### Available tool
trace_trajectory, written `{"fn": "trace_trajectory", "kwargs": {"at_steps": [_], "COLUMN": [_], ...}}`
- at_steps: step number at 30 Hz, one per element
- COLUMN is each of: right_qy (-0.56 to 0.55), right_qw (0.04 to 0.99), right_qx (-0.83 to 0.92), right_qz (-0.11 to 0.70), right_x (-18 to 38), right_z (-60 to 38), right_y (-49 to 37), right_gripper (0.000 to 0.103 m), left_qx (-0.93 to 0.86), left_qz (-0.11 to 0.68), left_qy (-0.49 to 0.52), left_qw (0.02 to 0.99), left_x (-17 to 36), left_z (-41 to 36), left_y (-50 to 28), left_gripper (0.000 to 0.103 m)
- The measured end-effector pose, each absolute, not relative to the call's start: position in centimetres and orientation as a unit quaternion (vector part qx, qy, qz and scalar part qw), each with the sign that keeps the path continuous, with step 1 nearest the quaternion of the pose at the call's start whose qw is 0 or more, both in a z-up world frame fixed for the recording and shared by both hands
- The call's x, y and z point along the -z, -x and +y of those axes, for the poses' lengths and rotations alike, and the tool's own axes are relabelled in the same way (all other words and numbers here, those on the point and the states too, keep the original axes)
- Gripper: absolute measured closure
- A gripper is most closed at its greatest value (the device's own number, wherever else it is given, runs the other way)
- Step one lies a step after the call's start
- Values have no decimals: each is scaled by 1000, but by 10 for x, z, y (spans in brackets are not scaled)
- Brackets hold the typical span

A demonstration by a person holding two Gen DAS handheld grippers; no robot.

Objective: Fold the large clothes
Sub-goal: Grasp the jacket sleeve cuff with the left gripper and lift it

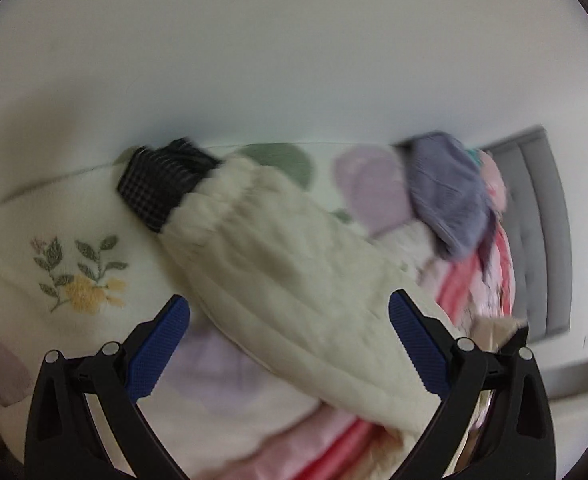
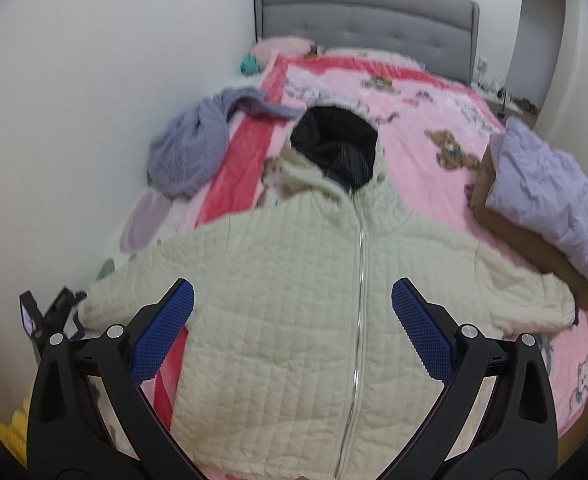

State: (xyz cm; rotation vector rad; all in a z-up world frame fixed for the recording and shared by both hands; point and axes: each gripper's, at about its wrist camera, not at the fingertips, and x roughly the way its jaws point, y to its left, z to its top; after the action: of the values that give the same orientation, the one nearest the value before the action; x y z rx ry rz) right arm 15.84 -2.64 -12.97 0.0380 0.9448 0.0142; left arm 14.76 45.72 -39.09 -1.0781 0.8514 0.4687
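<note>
A cream quilted hooded jacket (image 2: 294, 280) lies spread flat, zip side up, on a pink blanket (image 2: 414, 92) on the bed. Its hood (image 2: 338, 148) shows a dark lining, and both sleeves stretch out sideways. My right gripper (image 2: 292, 328) hovers open over the jacket's lower front, the zip running between its fingers. In the left wrist view one cream sleeve (image 1: 294, 280) runs diagonally, ending in a dark checked cuff (image 1: 162, 184) at the upper left. My left gripper (image 1: 290, 340) is open, its fingers either side of this sleeve; whether they touch it is unclear.
A purple knit sweater (image 2: 190, 148) lies bunched by the white wall (image 2: 74, 120). Folded lavender fabric (image 2: 546, 200) rests on a brown piece at the bed's right. A grey headboard (image 2: 366, 16) stands at the far end. White fabric with an embroidered flower (image 1: 78, 276) lies left of the sleeve.
</note>
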Motion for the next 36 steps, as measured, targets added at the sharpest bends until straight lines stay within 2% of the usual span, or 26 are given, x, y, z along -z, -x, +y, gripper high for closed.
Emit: {"fn": "trace_trajectory", "kwargs": {"at_steps": [7,9,10,12,13,14,16,17,21,23,26,29,32,36], "right_qy": [-19,-23,-24,-31,-33,-36,-40,-43,-63,-74,-94,-110,-127,-153], "right_qw": [874,871,869,866,866,866,868,868,876,879,879,879,879,872], "right_qx": [-6,-2,0,3,4,4,9,11,27,35,53,79,114,165], "right_qz": [485,491,494,500,500,499,496,494,478,470,465,456,445,435], "right_x": [161,167,169,171,172,172,171,170,162,160,163,168,173,182], "right_z": [-28,-31,-33,-39,-41,-44,-52,-55,-79,-96,-124,-159,-200,-262], "right_y": [-154,-154,-153,-150,-149,-147,-142,-141,-132,-127,-119,-109,-97,-79], "right_gripper": [8,8,8,8,8,8,8,8,8,8,8,8,8,8], "left_qx": [-236,-233,-232,-251,-250,-249,-253,-256,-244,-209,-129,-38,46,113], "left_qz": [388,395,396,410,416,422,423,417,360,314,259,237,239,274], "left_qy": [567,562,554,500,481,471,457,449,399,358,294,184,69,-57], "left_qw": [687,688,695,720,730,734,740,748,807,854,911,953,968,953], "left_x": [452,459,457,445,440,436,426,414,341,282,203,142,124,167], "left_z": [489,487,485,473,467,462,458,454,433,405,344,247,132,-20], "left_y": [-155,-162,-166,-176,-182,-186,-192,-196,-198,-206,-222,-244,-257,-262], "left_gripper": [6,17,29,37,52,57,74,77,80,80,80,80,80,80]}}
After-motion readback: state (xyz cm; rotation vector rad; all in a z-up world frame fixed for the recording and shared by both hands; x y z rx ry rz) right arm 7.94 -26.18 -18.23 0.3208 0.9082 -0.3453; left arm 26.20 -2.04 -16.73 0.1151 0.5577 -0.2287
